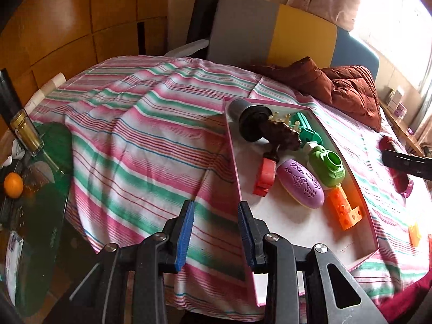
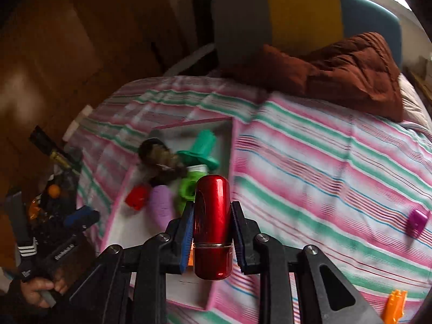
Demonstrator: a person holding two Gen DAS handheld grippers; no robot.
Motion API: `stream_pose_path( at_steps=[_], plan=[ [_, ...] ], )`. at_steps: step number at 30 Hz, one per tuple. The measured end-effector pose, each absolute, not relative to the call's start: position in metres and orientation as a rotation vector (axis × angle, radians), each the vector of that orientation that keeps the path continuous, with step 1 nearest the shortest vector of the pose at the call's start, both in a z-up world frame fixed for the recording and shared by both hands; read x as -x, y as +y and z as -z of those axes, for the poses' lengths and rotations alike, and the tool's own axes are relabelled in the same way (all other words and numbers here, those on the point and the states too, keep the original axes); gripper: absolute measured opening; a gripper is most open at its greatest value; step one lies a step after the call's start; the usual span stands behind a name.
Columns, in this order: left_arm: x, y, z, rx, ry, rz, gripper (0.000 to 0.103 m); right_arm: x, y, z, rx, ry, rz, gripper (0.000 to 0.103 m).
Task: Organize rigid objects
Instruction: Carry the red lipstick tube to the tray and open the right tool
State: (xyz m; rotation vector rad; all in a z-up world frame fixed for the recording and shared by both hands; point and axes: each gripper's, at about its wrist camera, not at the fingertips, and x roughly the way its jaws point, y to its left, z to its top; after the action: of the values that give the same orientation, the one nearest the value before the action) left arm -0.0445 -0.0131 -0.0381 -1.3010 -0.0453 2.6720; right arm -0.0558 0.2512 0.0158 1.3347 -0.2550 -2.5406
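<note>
A shallow pink-rimmed tray lies on the striped cloth. It holds a dark roller brush, a teal piece, a green piece, a purple oval, a red clip and an orange block. My left gripper stands open over the cloth with nothing between its pads, its right finger over the tray's left rim. My right gripper is shut on a glossy red capsule, raised above the tray's near right corner. This view is motion-blurred.
A magenta piece and an orange piece lie loose on the cloth to the right. A brown quilted cushion sits at the far side before a chair. A glass side table on the left carries a jar and an orange.
</note>
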Motion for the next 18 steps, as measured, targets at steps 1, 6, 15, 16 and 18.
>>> stream_pose_path(
  at_steps=[1,6,15,16,18],
  plan=[
    [0.044,-0.015,0.038,1.303,-0.049,-2.673,0.034,0.062,0.235,-0.013,-1.337,-0.262,2.498,0.025],
    [0.044,-0.025,0.041,1.315,-0.078,-2.679,0.034,0.088,0.168,0.009,-1.386,-0.236,2.363,0.025],
    [0.044,-0.033,0.048,1.351,-0.107,-2.667,0.034,0.120,0.135,0.046,-1.519,-0.232,2.349,0.026],
    [0.044,-0.033,0.049,1.350,-0.107,-2.667,0.034,0.121,0.134,0.048,-1.523,-0.221,2.353,0.026],
    [0.045,-0.033,0.048,1.350,-0.108,-2.668,0.034,0.121,0.133,0.049,-1.520,-0.213,2.351,0.026]
  ],
)
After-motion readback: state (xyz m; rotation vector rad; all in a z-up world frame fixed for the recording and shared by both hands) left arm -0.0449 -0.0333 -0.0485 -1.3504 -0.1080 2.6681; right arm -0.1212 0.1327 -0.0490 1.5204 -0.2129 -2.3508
